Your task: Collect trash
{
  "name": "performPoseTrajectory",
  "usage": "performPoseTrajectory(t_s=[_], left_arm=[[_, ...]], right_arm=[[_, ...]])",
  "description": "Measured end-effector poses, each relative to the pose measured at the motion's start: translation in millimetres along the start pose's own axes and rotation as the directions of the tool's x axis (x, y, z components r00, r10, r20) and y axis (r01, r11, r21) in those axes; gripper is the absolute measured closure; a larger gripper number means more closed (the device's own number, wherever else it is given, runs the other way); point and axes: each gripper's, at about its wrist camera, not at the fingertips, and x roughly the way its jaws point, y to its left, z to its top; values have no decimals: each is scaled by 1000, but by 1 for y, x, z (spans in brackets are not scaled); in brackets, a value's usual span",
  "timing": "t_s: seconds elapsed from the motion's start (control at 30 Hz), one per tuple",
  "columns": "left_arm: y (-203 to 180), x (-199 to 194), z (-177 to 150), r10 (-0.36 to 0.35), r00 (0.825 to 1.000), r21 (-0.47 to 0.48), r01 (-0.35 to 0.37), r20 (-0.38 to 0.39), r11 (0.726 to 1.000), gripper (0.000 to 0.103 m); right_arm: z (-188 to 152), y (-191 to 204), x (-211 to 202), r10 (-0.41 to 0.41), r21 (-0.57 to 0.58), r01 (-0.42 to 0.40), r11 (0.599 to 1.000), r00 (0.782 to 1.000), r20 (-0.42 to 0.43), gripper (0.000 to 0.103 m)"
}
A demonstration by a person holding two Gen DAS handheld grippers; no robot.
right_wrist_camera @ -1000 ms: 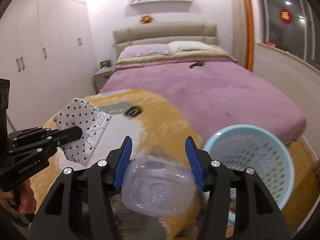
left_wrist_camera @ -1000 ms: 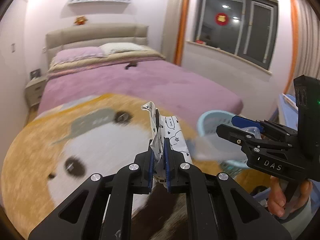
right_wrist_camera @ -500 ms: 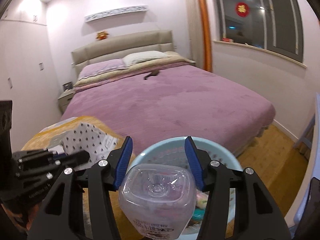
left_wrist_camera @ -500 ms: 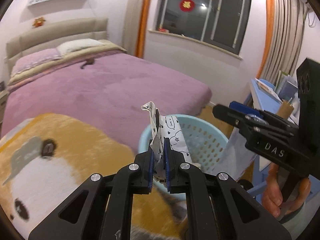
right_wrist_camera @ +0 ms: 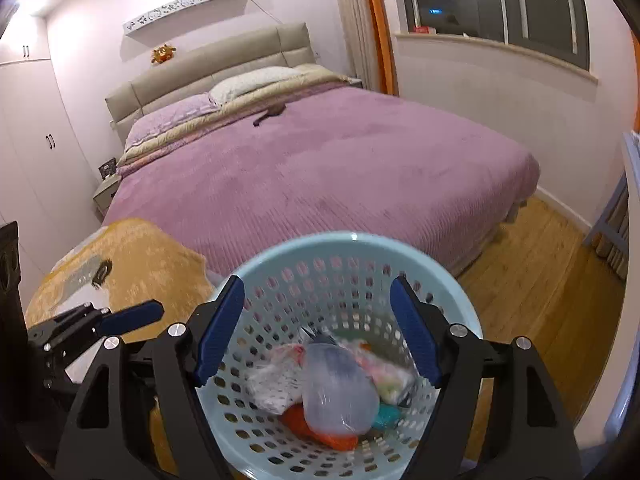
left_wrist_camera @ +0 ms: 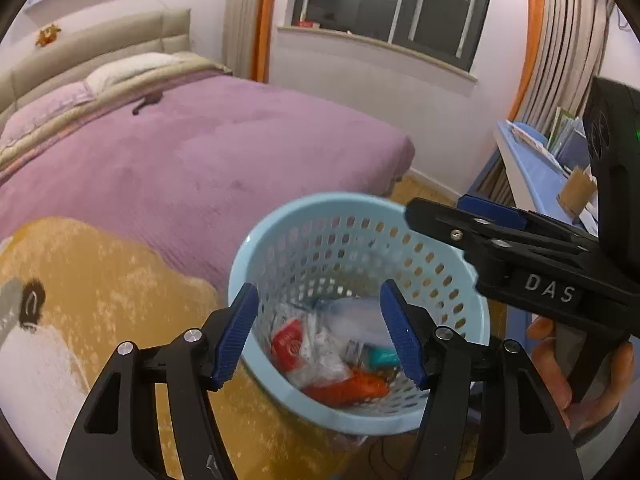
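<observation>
A light blue perforated basket (left_wrist_camera: 448, 280) (right_wrist_camera: 280, 276) stands on the floor at the foot of the bed. It holds several pieces of trash. A clear plastic bottle (right_wrist_camera: 338, 392) lies on top, and the patterned white wrapper (right_wrist_camera: 274, 386) lies beside it. Red and orange wrappers (left_wrist_camera: 288, 344) lie lower down. My left gripper (left_wrist_camera: 324, 336) is open and empty above the basket's near rim. My right gripper (right_wrist_camera: 316, 336) is open and empty above the basket; it also shows in the left wrist view (left_wrist_camera: 480, 220).
A bed with a purple cover (right_wrist_camera: 320, 176) lies behind the basket. An orange and white animal-face rug (left_wrist_camera: 100, 288) covers the floor to the left. A blue desk with books (left_wrist_camera: 536, 164) stands at the right. Wood floor (right_wrist_camera: 532, 276) runs right of the basket.
Both grippers moved over the basket and opened. The patterned wrapper left my left gripper and the clear bottle left my right gripper; both now lie in the basket.
</observation>
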Motion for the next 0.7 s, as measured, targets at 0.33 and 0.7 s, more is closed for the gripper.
performPoseTrajectory(t_s=[0.33,0.7], left_arm=[[34,-40,-27,5,999,-97,0,52,995,34],[44,-144,-70,291,913,-130,-264,286,956,16]], right_arm=[[-23,10,-25,56,-1,-56,998,998,1,32],[-51,101,-95,59,-146,-21,989,964,261,29]])
